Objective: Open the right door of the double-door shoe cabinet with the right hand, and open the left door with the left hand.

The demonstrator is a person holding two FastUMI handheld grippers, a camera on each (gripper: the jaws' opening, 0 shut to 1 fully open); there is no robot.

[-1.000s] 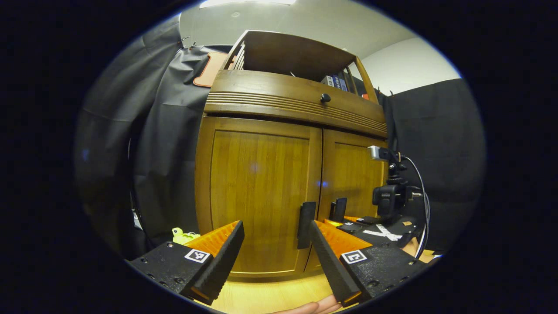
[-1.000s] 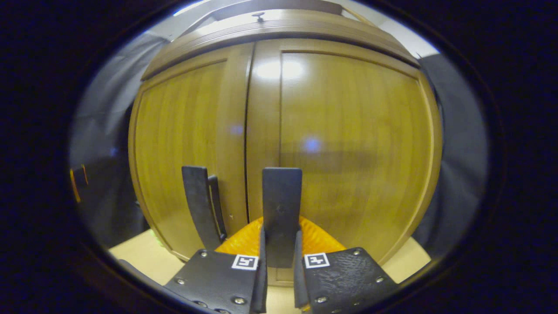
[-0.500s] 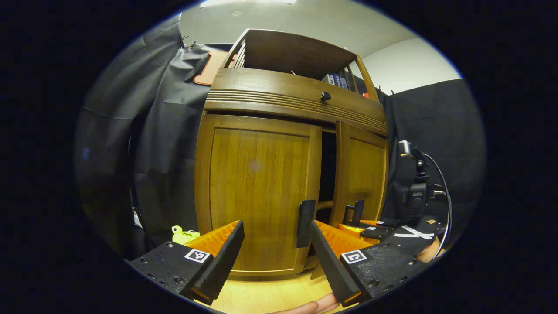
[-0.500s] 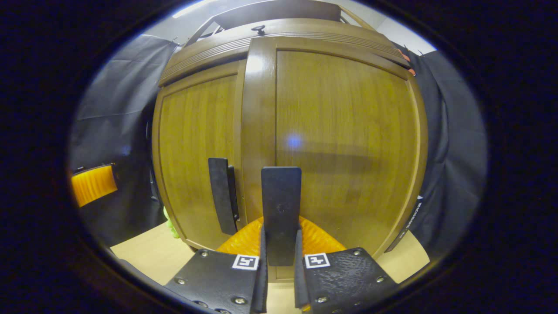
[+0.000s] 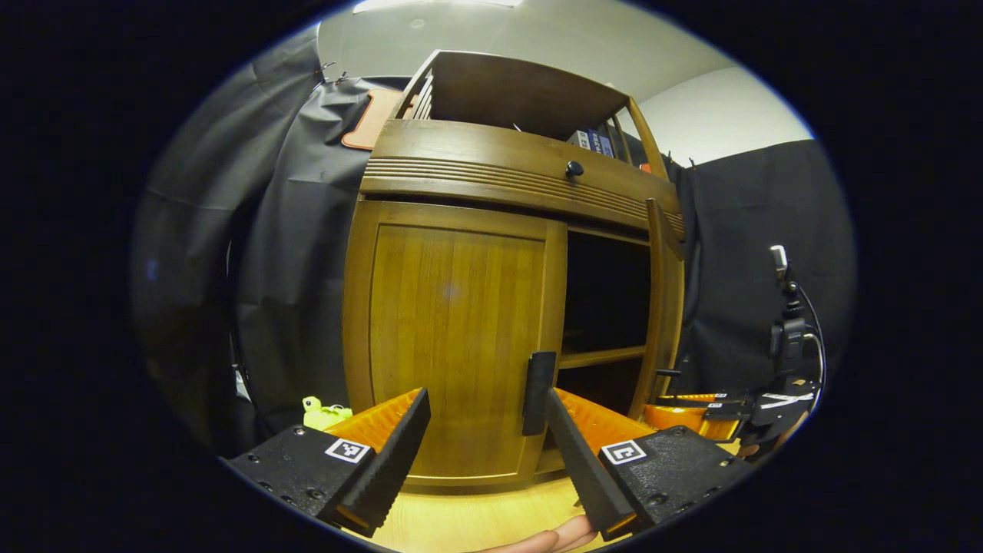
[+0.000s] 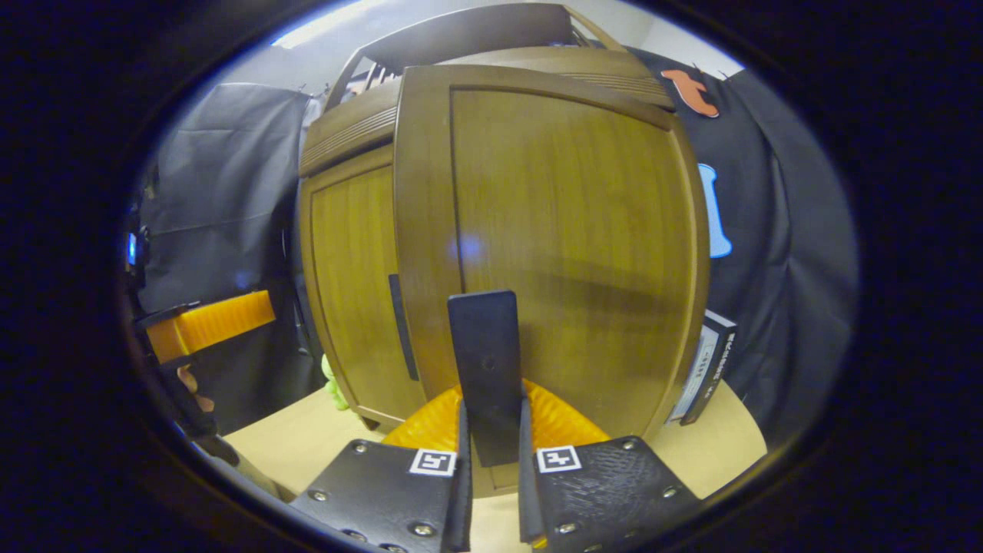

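The wooden shoe cabinet (image 5: 461,322) stands close ahead. Its left door (image 5: 453,338) is closed, with a dark upright handle (image 5: 539,393) at its inner edge. My left gripper (image 5: 485,395) is open a short way in front of that door, holding nothing. The right door (image 5: 662,307) is swung out and seen edge-on, baring a dark inside with a shelf (image 5: 603,357). In the right gripper view the right door (image 6: 568,230) faces me, and my right gripper (image 6: 491,407) is shut on its upright handle (image 6: 485,353). The left gripper (image 6: 211,326) shows at the far left there.
Above the doors runs a drawer front with a small knob (image 5: 573,170), topped by an open shelf holding books (image 5: 587,142). A small yellow-green toy (image 5: 319,415) lies by the cabinet's left foot. A dark flat box (image 6: 703,376) leans beyond the open door. Light wooden floor (image 5: 476,514) lies below.
The right door has swung from closed to wide open, pulled by my right gripper, which moved outward to the right with the handle. My left gripper has held still.
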